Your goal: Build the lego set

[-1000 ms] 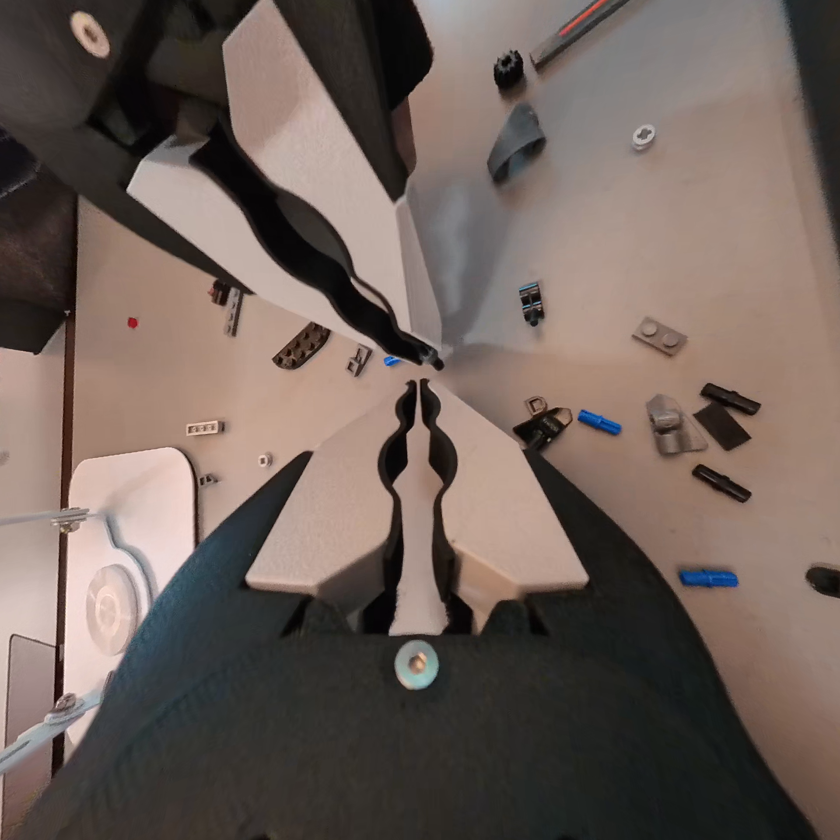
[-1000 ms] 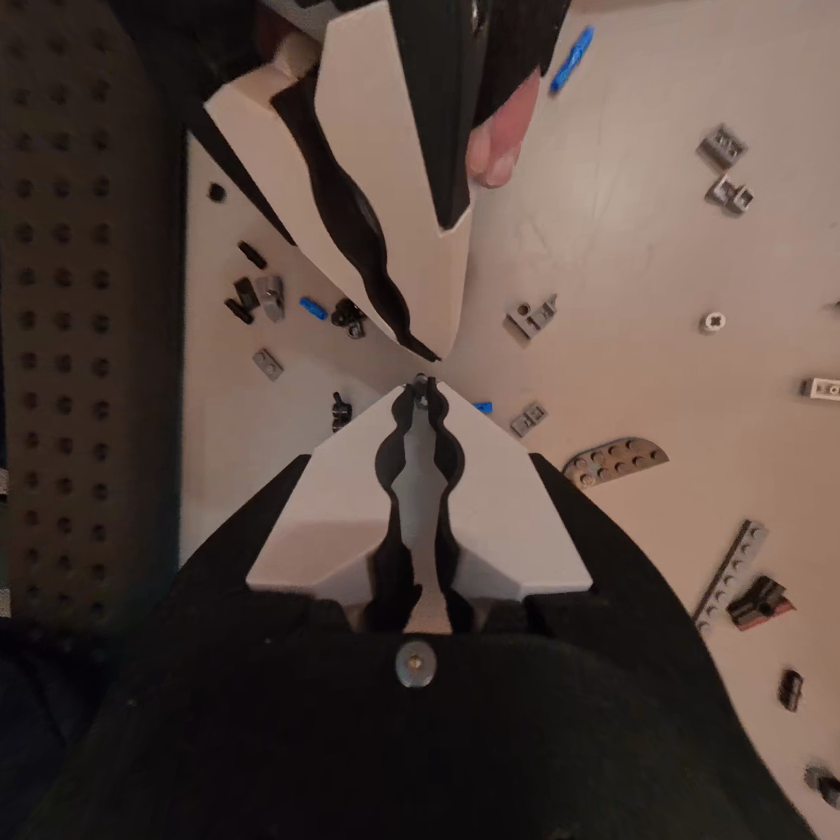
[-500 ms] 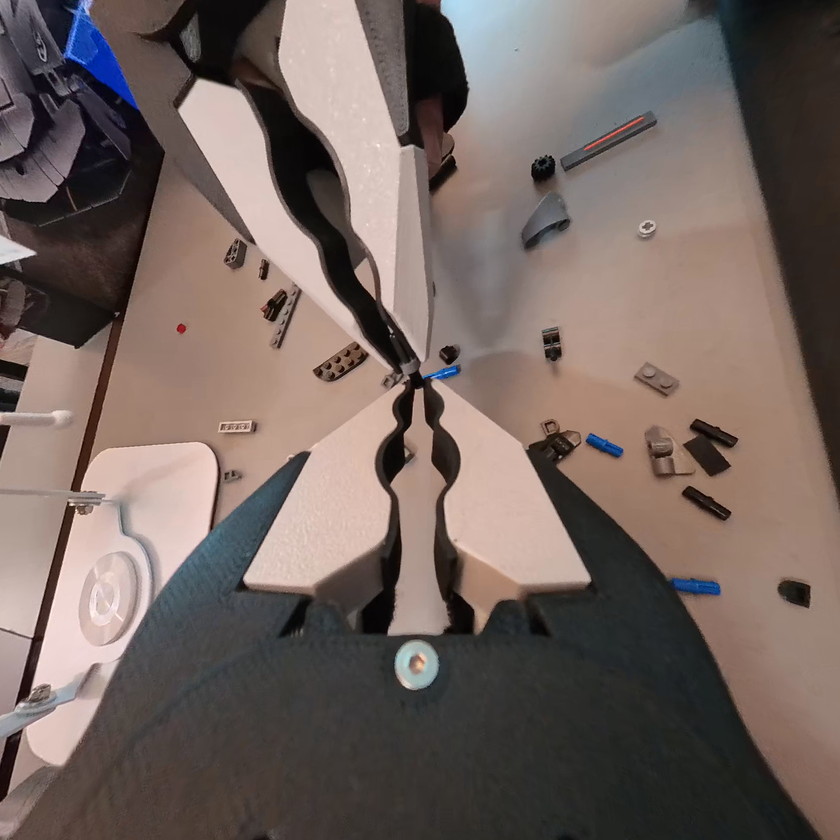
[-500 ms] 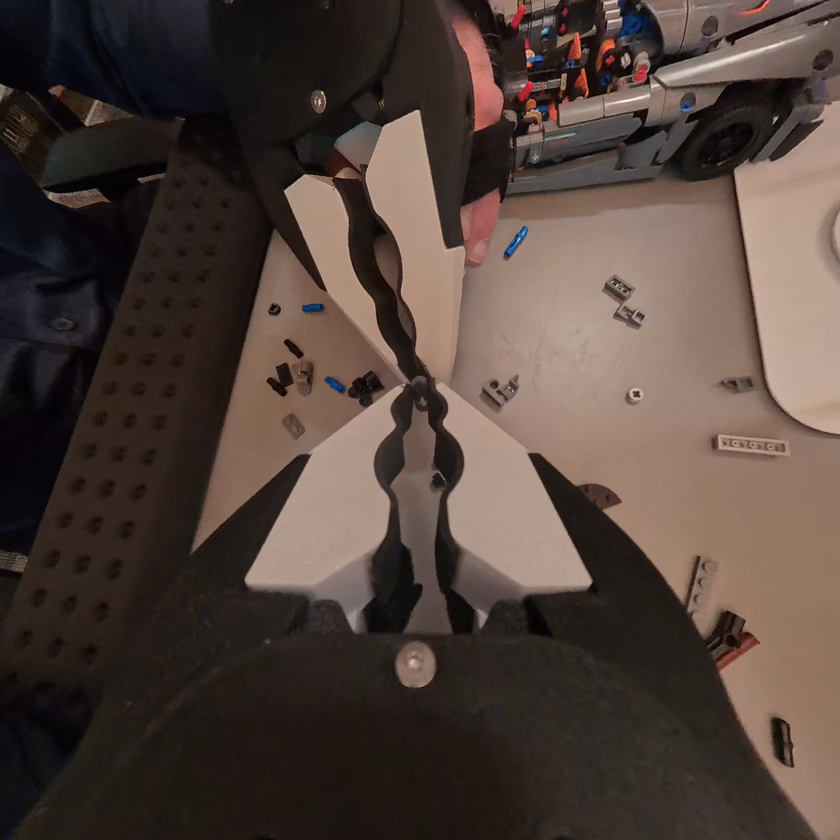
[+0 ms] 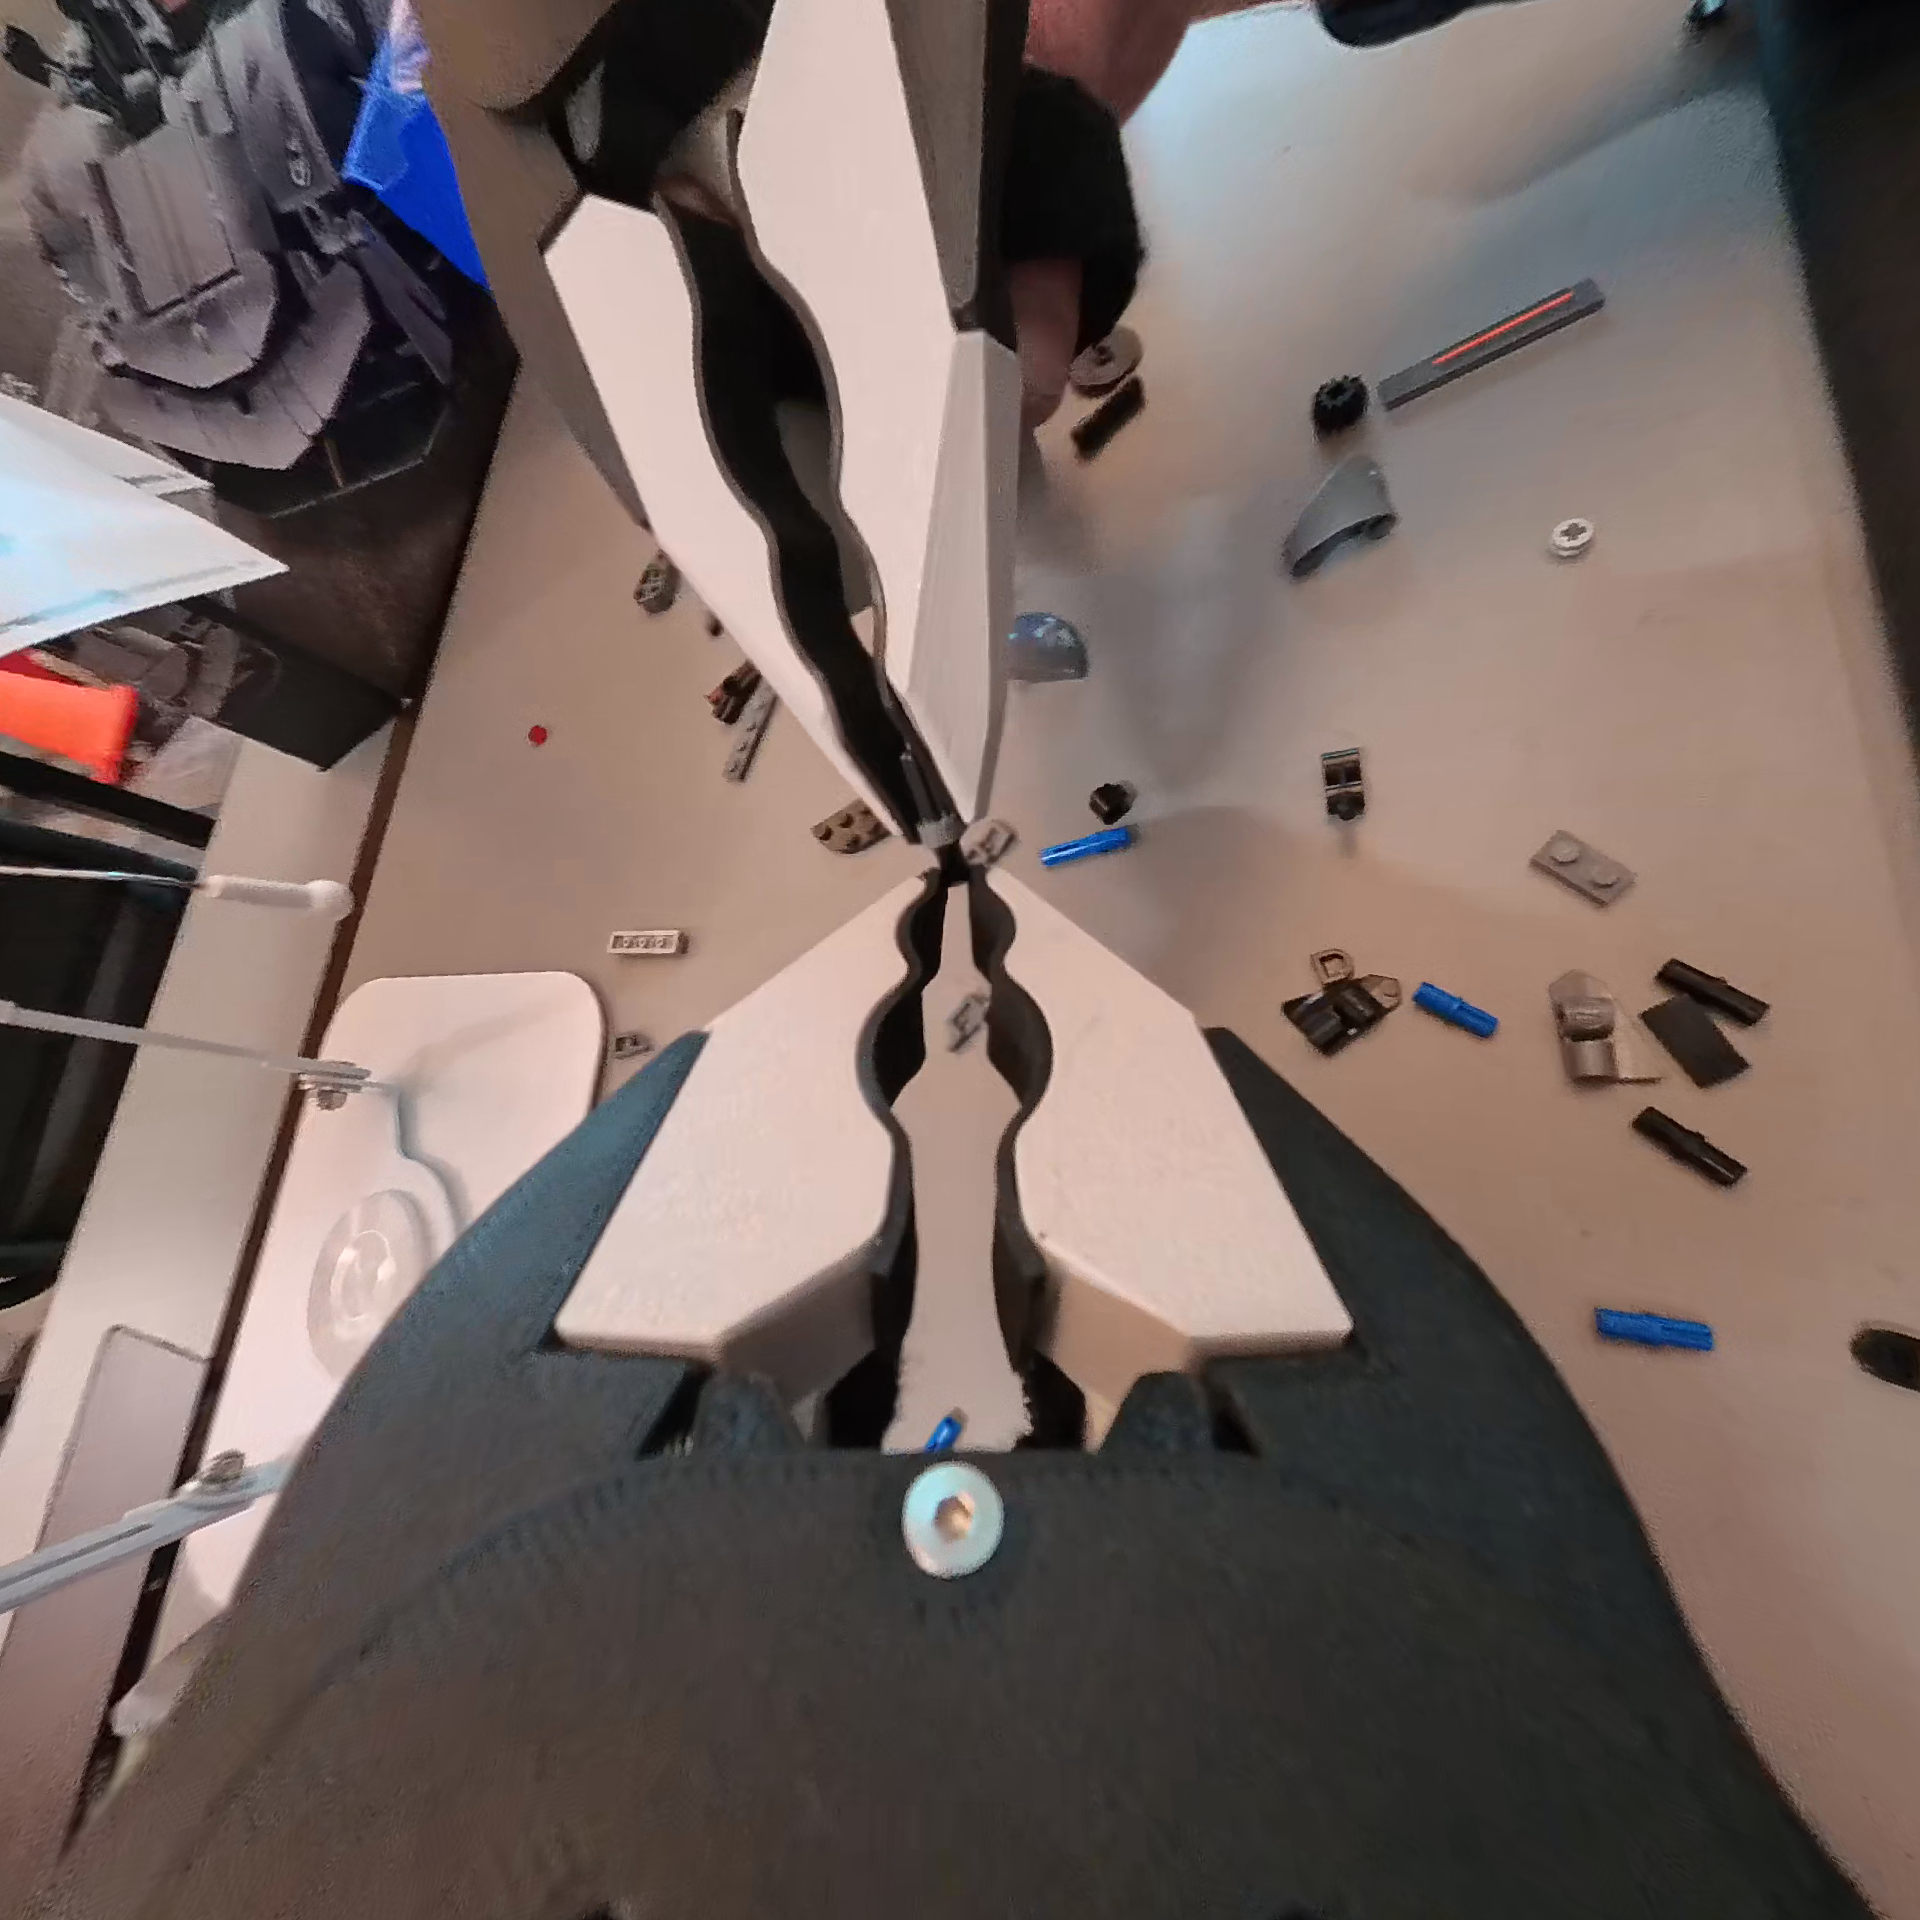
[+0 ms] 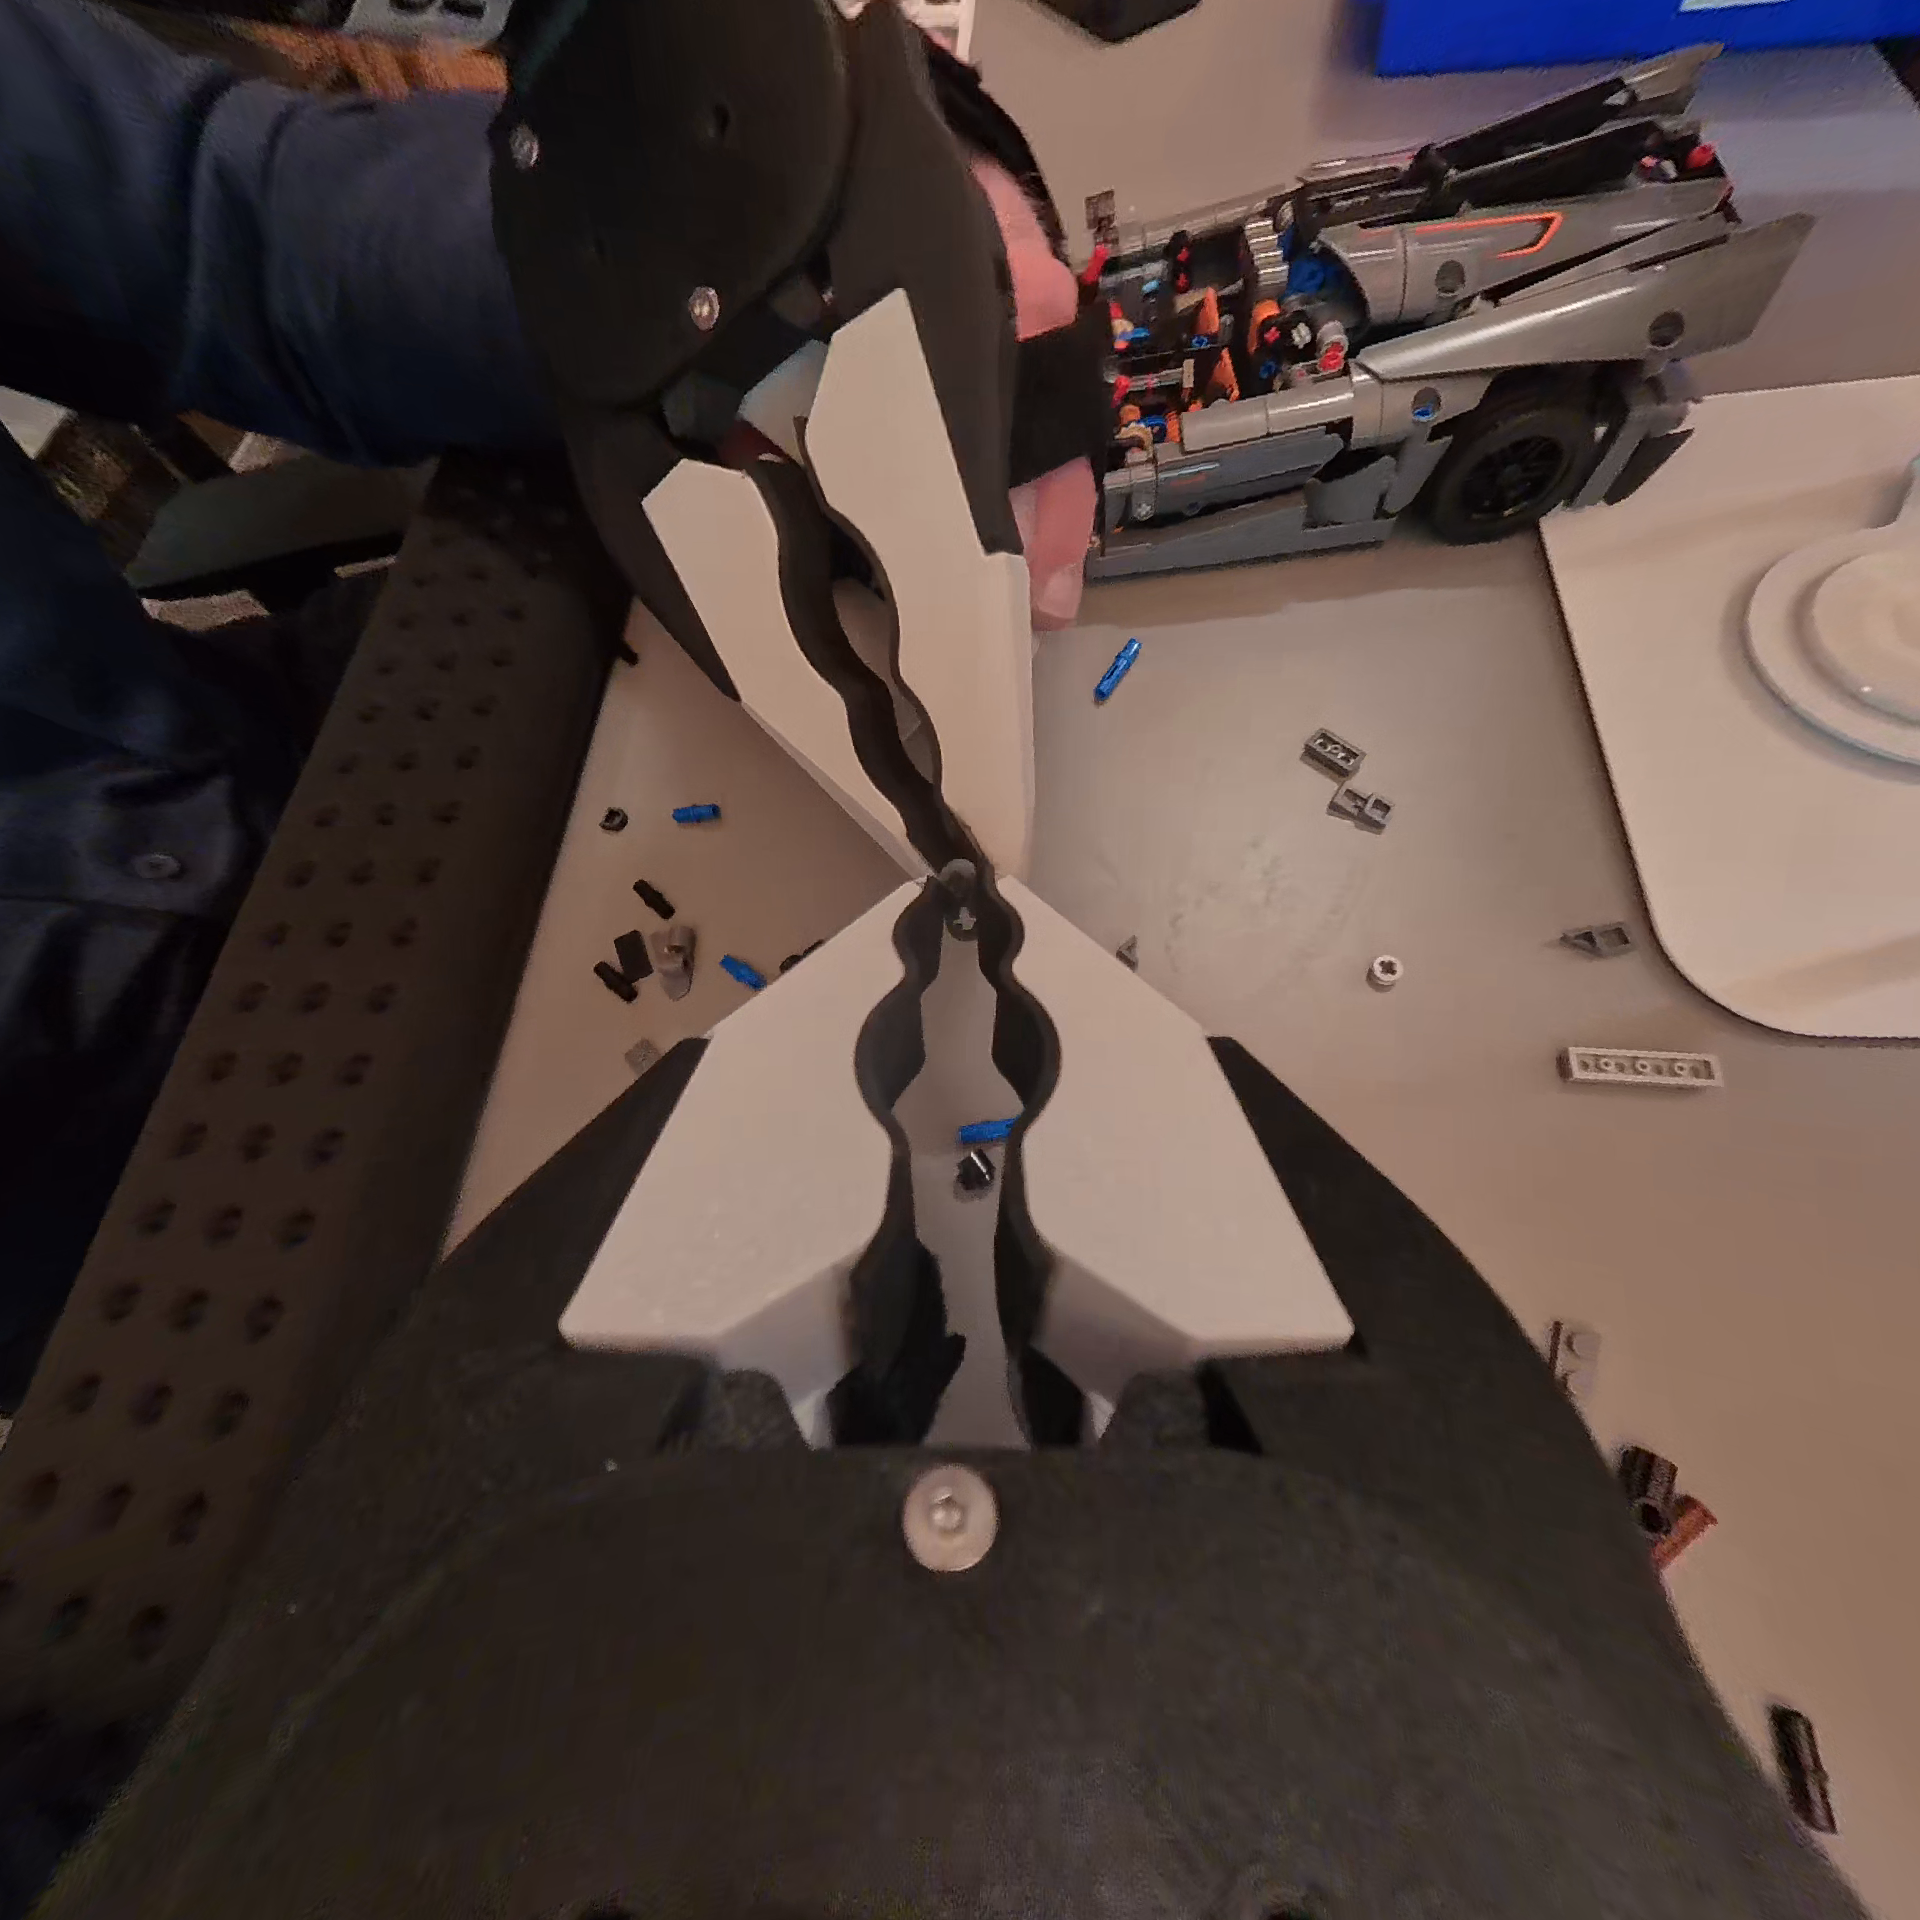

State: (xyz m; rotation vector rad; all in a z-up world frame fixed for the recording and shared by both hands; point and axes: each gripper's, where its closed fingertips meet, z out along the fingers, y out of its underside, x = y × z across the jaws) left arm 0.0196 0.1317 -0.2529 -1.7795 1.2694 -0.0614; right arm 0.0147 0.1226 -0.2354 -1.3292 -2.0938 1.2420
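Note:
My two grippers meet tip to tip above the beige table (image 5: 1455, 727). In the left wrist view my left gripper (image 5: 951, 881) is shut on a tiny black piece (image 5: 951, 864). The right gripper (image 5: 940, 831) comes down from above, shut on a small black-and-grey pin piece (image 5: 928, 808) that touches my left tips. In the right wrist view my right gripper (image 6: 961, 899) holds that grey piece (image 6: 964, 920). The left gripper (image 6: 951, 868) reaches in from above, held by a hand in a dark sleeve. Whether the two pieces are joined is hidden by the tips.
A part-built grey lego car (image 6: 1403, 343) stands at the back. Loose pieces lie scattered: blue pins (image 5: 1086, 847) (image 6: 1117, 668), black pins (image 5: 1688, 1143), grey plates (image 5: 1579, 868) (image 6: 1640, 1067). A black perforated board (image 6: 260, 1039) is to the left and a white mat (image 6: 1714, 779) to the right. The grippers are tip to tip, or close to it.
Both grippers have stayed tip to tip and shut while rising and tilting up from the table. The views have widened, so the car model and the table's far side now show.

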